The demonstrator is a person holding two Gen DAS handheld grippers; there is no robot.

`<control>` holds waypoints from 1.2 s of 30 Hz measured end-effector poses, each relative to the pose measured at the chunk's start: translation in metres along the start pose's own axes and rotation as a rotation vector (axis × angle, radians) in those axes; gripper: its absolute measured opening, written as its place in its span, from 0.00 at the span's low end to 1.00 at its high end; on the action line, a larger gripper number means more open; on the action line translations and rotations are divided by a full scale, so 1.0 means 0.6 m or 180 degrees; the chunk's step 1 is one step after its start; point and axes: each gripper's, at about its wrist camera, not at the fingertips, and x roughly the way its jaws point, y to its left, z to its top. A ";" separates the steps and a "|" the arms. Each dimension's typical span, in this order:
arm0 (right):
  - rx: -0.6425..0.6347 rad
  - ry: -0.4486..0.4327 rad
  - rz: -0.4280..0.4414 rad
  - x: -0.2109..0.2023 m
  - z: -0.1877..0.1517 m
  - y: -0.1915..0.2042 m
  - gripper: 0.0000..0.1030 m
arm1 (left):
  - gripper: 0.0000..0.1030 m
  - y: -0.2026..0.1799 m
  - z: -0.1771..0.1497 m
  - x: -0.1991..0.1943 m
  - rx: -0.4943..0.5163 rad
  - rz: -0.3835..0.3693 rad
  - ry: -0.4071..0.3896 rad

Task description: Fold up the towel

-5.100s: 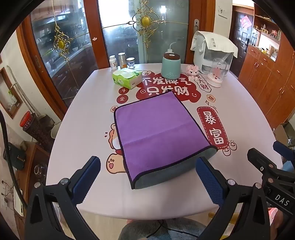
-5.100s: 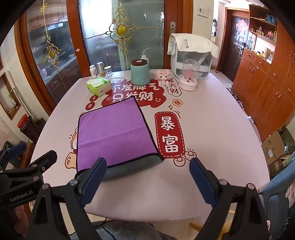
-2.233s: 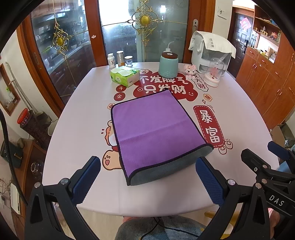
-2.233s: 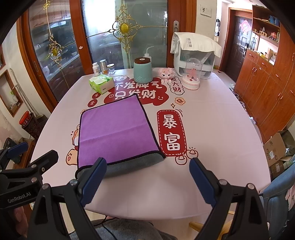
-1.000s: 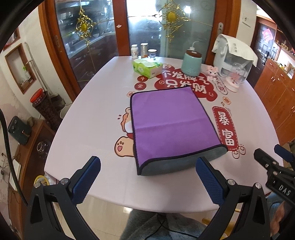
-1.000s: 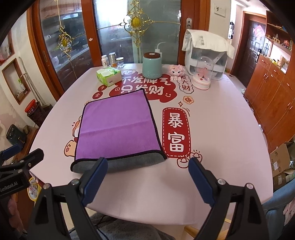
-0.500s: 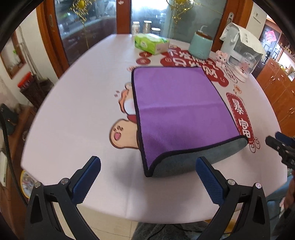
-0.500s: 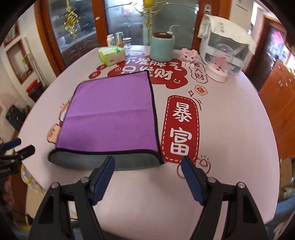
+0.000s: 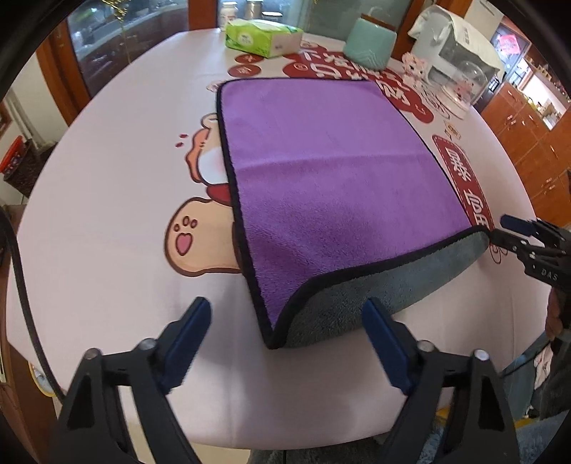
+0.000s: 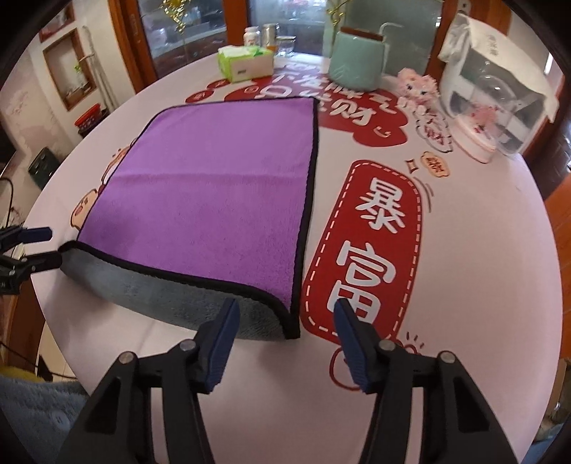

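A purple towel (image 9: pixel 328 171) with a black hem and a grey underside lies folded over on the round table (image 9: pixel 107 185). Its grey fold faces me along the near edge. My left gripper (image 9: pixel 285 339) is open, its fingers either side of the towel's near left corner, just short of it. My right gripper (image 10: pixel 285 328) is open around the near right corner of the towel (image 10: pixel 214 185). Each gripper shows at the edge of the other's view: the right gripper (image 9: pixel 506 230) and the left gripper (image 10: pixel 35 246).
A green tissue box (image 9: pixel 264 34), a teal jar (image 9: pixel 371 41), a pink figurine (image 10: pixel 417 85), a white appliance (image 10: pixel 496 96) and small bottles (image 10: pixel 251 35) stand at the table's far side. The table's front edge (image 9: pixel 285 428) is just below my grippers.
Both grippers have moved down and forward to the towel's near corners. The jaws of both have narrowed but stay open. The towel has not moved.
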 end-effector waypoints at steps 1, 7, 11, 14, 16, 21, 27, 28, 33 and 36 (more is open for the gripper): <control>-0.0033 0.0021 0.0038 0.005 0.001 -0.003 0.51 | 0.80 0.001 0.001 0.003 -0.0005 -0.0015 0.0025; -0.0225 0.0149 0.0288 0.025 0.008 -0.006 0.46 | 0.66 0.007 0.007 0.019 -0.0058 -0.0243 0.0163; -0.0347 0.0246 0.0452 0.038 0.013 -0.002 0.45 | 0.56 0.005 0.008 0.031 -0.0015 -0.0327 0.0266; -0.0421 0.0314 0.0509 0.043 0.013 0.003 0.39 | 0.53 0.003 0.009 0.040 0.0012 -0.0392 0.0339; -0.0442 0.0340 0.0539 0.046 0.013 0.003 0.35 | 0.50 -0.001 0.010 0.042 0.0037 -0.0426 0.0352; -0.0506 0.0387 0.0575 0.046 0.013 0.003 0.33 | 0.46 -0.006 0.014 0.044 0.0098 -0.0511 0.0402; -0.0565 0.0414 0.0551 0.044 0.014 0.004 0.23 | 0.36 0.001 0.019 0.046 0.0073 -0.0542 0.0438; -0.0577 0.0418 0.0536 0.044 0.013 0.004 0.21 | 0.35 0.002 0.019 0.047 0.0064 -0.0544 0.0444; -0.0619 0.0439 0.0484 0.046 0.011 0.004 0.15 | 0.24 0.005 0.018 0.047 0.0107 -0.0507 0.0468; -0.0620 0.0426 0.0469 0.044 0.010 0.004 0.11 | 0.17 0.002 0.016 0.047 0.0134 -0.0455 0.0481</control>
